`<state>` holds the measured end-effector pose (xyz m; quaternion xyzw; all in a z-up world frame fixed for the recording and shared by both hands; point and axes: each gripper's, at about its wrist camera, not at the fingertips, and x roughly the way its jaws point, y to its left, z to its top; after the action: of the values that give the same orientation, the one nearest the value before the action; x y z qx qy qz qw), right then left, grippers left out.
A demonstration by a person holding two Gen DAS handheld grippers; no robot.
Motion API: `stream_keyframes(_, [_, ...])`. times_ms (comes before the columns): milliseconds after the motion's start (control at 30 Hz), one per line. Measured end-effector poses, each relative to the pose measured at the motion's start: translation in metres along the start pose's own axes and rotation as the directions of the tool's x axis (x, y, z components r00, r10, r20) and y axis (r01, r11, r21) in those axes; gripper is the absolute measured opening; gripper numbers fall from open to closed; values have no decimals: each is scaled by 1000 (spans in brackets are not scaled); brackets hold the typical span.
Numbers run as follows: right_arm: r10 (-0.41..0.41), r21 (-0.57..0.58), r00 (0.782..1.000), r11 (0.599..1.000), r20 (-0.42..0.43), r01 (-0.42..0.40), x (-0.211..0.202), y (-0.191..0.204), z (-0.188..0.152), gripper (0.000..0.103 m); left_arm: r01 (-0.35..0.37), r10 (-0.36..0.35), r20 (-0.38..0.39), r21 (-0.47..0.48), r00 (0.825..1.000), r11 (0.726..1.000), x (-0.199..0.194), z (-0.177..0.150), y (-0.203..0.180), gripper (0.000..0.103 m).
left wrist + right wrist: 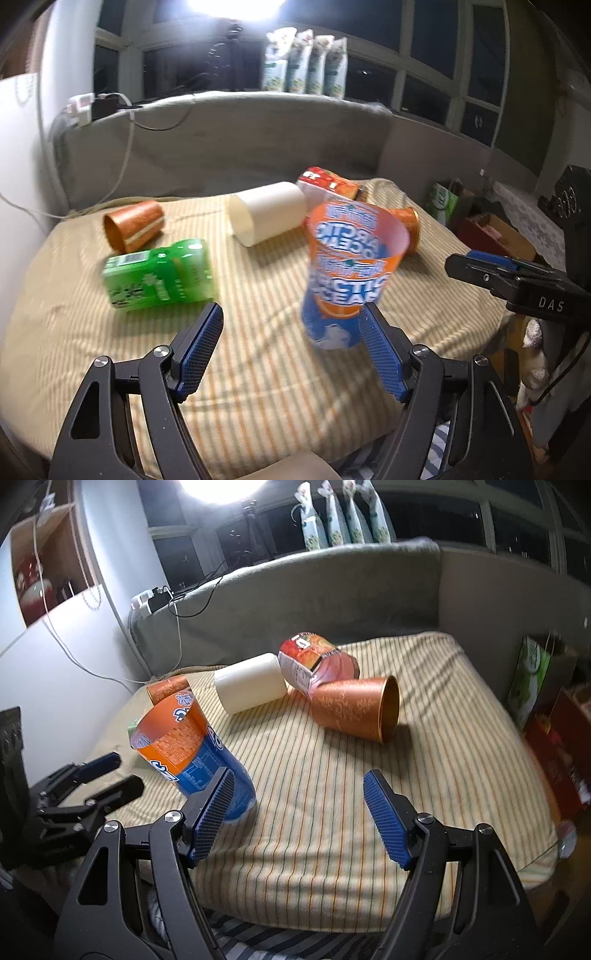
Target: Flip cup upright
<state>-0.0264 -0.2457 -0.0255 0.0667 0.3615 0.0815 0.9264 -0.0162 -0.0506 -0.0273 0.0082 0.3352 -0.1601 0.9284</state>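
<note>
The orange-and-blue printed cup [349,280] stood mouth-up on the striped bed cover [258,369], leaning a little in both views; its base sat near the front edge of the cover. The left tool [291,332] had its blue-padded fingers spread wide and held nothing; the cup's lower wall lay just beside the inner face of its right finger, though whether they touched could not be told. The right tool [299,797] was likewise wide open and empty; its left finger overlapped the cup [192,749] near the base in that view. Behind the cup lay a white cup [267,214] on its side, a copper-coloured cup [356,709] on its side with its mouth turned right, a red printed carton [314,657] beside it, a second copper-coloured cup [133,225] lying to the left, and a green carton [159,275] on its side; a grey padded headboard [258,140] rose behind the cover.
</note>
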Motion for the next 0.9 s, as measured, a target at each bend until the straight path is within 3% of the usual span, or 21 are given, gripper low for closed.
stream_keyframes(100, [-25, -39, 999, 999, 27, 27, -1, 8, 1, 83, -28, 29, 25, -12, 999, 1000, -7, -1, 7, 80])
stream_keyframes(233, [-46, -77, 996, 996, 73, 52, -4, 17, 2, 86, -85, 86, 86, -15, 993, 996, -19, -1, 11, 80])
stream_keyframes(567, [-75, -86, 978, 992, 195, 94, -15, 26, 0, 96, -208, 211, 276, -41, 938, 977, -44, 5, 13, 82])
stream_keyframes(700, [-88, -57, 966, 993, 245, 105, -22, 22, 0, 103, -223, 228, 299, -54, 926, 973, -45, 7, 14, 82])
stream_keyframes(900, [-116, -43, 941, 990, 319, 136, -32, 22, -1, 103, -232, 238, 312, -58, 920, 971, -48, 8, 14, 82])
